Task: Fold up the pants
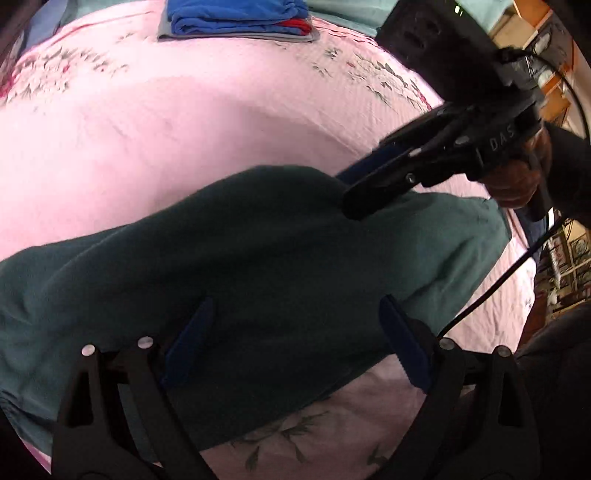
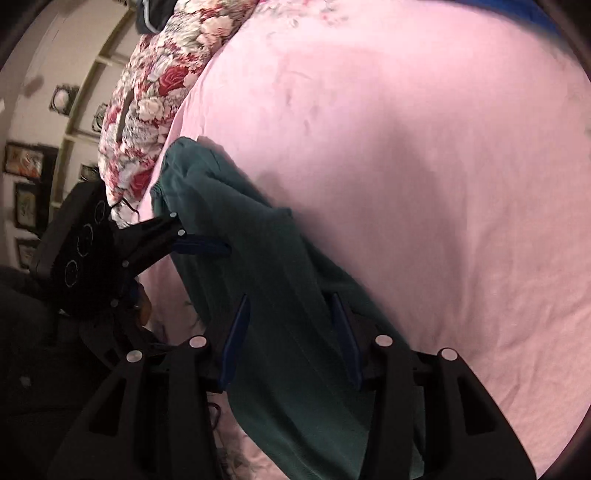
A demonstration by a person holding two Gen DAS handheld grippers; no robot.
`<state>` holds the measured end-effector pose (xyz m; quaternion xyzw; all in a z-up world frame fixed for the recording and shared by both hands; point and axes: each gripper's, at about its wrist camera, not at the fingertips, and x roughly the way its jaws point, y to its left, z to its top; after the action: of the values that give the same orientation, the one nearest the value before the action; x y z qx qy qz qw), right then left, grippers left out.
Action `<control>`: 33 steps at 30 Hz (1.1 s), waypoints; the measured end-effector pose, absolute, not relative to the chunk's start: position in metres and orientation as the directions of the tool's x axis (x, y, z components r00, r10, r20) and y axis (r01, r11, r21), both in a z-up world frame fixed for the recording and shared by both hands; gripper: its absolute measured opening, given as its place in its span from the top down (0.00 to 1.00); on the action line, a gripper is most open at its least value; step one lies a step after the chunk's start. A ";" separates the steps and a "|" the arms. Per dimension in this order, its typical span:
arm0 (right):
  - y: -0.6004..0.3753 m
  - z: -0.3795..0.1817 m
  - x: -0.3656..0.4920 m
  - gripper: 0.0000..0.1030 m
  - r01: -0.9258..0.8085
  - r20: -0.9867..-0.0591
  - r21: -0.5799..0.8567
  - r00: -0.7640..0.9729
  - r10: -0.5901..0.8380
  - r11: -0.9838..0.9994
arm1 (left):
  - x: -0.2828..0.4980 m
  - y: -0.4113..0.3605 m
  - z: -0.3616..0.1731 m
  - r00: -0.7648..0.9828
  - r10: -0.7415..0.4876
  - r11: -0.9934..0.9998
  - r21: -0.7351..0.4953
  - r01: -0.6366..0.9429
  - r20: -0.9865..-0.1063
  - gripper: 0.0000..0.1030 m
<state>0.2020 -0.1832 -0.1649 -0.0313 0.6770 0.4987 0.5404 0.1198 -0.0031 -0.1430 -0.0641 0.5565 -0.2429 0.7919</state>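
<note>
Both grippers point steeply down, the left gripper spread wide, the right gripper half parted.

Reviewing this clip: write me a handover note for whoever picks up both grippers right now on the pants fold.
Left gripper: jaws wide open over the dark green pants, nothing pinched.
Right gripper: jaws partly open, straddling the pants fabric; pads not visibly pressing.
Pants lie as a long, bunched strip on the pink bedsheet. A stack of folded clothes sits at the far side of the bed.
Done: pants look doubled lengthwise, loosely.
Left: smooth the wrinkles, fold end to end, probably add to the stack.
</note>
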 end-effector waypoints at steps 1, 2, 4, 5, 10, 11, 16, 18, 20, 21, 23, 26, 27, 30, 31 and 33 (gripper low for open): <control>-0.181 -0.167 0.200 0.55 -0.574 -0.739 0.670 -0.452 0.500 0.471 | 0.121 -0.003 -0.143 0.260 -0.458 0.874 -0.377 0.308 -0.850 0.10; -0.177 -0.168 0.197 0.55 -0.572 -0.718 0.693 -0.487 0.498 0.439 | 0.121 -0.005 -0.144 0.257 -0.455 0.875 -0.373 0.309 -0.853 0.10; -0.170 -0.171 0.190 0.54 -0.565 -0.680 0.730 -0.547 0.489 0.384 | 0.119 -0.010 -0.145 0.255 -0.439 0.878 -0.351 0.325 -0.861 0.08; -0.166 -0.173 0.188 0.53 -0.560 -0.667 0.742 -0.564 0.487 0.368 | 0.119 -0.014 -0.145 0.254 -0.427 0.880 -0.335 0.336 -0.868 0.07; -0.147 -0.185 0.200 0.51 -0.510 -0.623 0.778 -0.549 0.557 0.368 | 0.119 -0.026 -0.146 0.244 -0.392 0.885 -0.291 0.362 -0.887 0.02; -0.145 -0.188 0.205 0.51 -0.475 -0.594 0.801 -0.550 0.587 0.366 | 0.119 -0.027 -0.146 0.244 -0.390 0.886 -0.289 0.364 -0.888 0.02; -0.131 -0.192 0.216 0.51 -0.375 -0.484 0.870 -0.532 0.694 0.320 | 0.120 -0.030 -0.148 0.239 -0.387 0.887 -0.289 0.360 -0.890 0.02; -0.138 -0.178 0.233 0.51 -0.423 -0.509 0.841 -0.408 0.758 0.337 | 0.119 -0.032 -0.147 0.242 -0.385 0.888 -0.285 0.362 -0.891 0.02; -0.148 -0.174 0.253 0.52 -0.430 -0.530 0.822 -0.333 0.780 0.374 | 0.118 -0.031 -0.146 0.245 -0.386 0.887 -0.285 0.362 -0.889 0.02; -0.146 -0.177 0.254 0.53 -0.441 -0.553 0.807 -0.331 0.765 0.392 | 0.118 -0.032 -0.146 0.248 -0.386 0.887 -0.284 0.363 -0.888 0.02; -0.146 -0.182 0.253 0.61 -0.453 -0.583 0.786 -0.312 0.750 0.421 | 0.118 -0.030 -0.148 0.248 -0.387 0.886 -0.284 0.367 -0.888 0.02; -0.152 -0.180 0.255 0.64 -0.441 -0.581 0.787 -0.294 0.759 0.431 | 0.119 -0.031 -0.145 0.239 -0.394 0.883 -0.294 0.367 -0.887 0.02; -0.151 -0.177 0.254 0.63 -0.446 -0.590 0.780 -0.290 0.753 0.440 | 0.120 -0.028 -0.144 0.230 -0.396 0.883 -0.299 0.363 -0.889 0.02; -0.154 -0.155 0.252 0.58 -0.520 -0.688 0.685 -0.230 0.688 0.510 | 0.128 -0.011 -0.129 0.237 -0.390 0.891 -0.300 0.341 -0.890 0.02; -0.168 -0.151 0.256 0.57 -0.538 -0.710 0.657 -0.207 0.673 0.528 | 0.129 -0.001 -0.120 0.266 -0.391 0.893 -0.292 0.343 -0.881 0.02; -0.189 -0.139 0.257 0.57 -0.549 -0.758 0.592 -0.131 0.639 0.590 | 0.130 0.021 -0.105 0.320 -0.377 0.902 -0.267 0.339 -0.869 0.02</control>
<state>0.2568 -0.1889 -0.1389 0.0371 0.6016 0.4514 0.6580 0.1305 0.0211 -0.1050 -0.0177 0.5398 -0.2206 0.8122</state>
